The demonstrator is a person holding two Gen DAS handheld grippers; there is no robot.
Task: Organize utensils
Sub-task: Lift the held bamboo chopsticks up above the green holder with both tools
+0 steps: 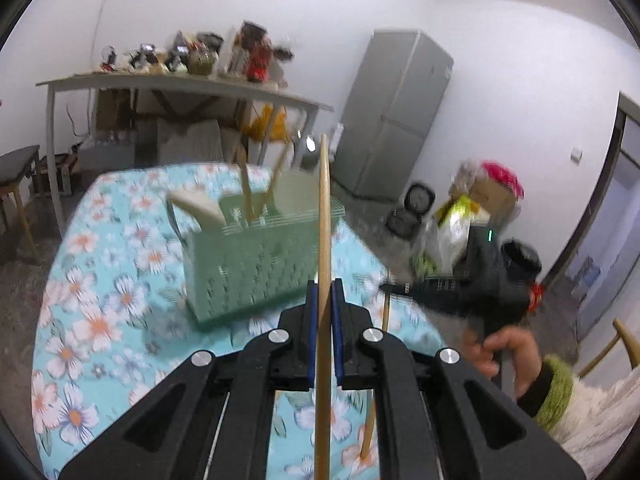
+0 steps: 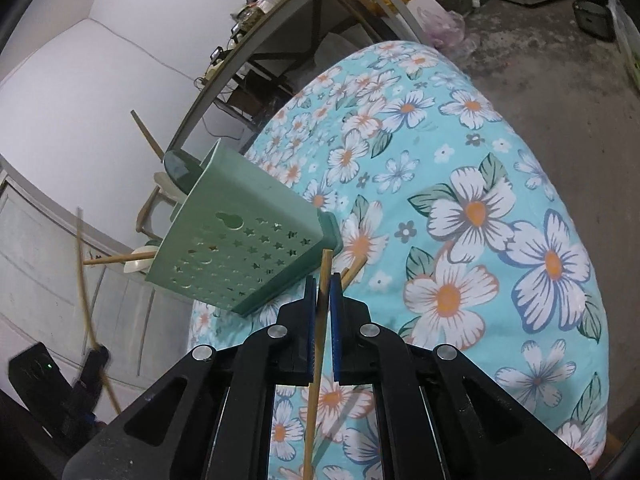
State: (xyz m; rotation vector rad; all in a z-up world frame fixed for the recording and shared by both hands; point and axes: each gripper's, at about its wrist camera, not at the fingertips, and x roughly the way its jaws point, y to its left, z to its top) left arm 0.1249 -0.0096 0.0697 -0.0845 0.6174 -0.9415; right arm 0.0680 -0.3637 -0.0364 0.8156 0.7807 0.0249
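Wooden chopstick [image 1: 325, 216] clamped in left hand-held gripper [image 1: 324, 292]; right hand-held gripper [image 2: 323, 292] apparently pinching second chopstick [image 2: 320, 320].

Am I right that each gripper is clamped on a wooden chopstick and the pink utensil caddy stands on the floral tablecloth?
Not quite: the utensil caddy is green, not pink, as the left wrist view shows. The rest holds: the left gripper and right gripper each clamp a wooden chopstick, and the caddy stands on the floral tablecloth.

green perforated caddy [image 1: 244, 264] upright on floral cloth | holds chopsticks, pale utensils | wooden chopstick [image 1: 325, 240] upright, pinched in jaws
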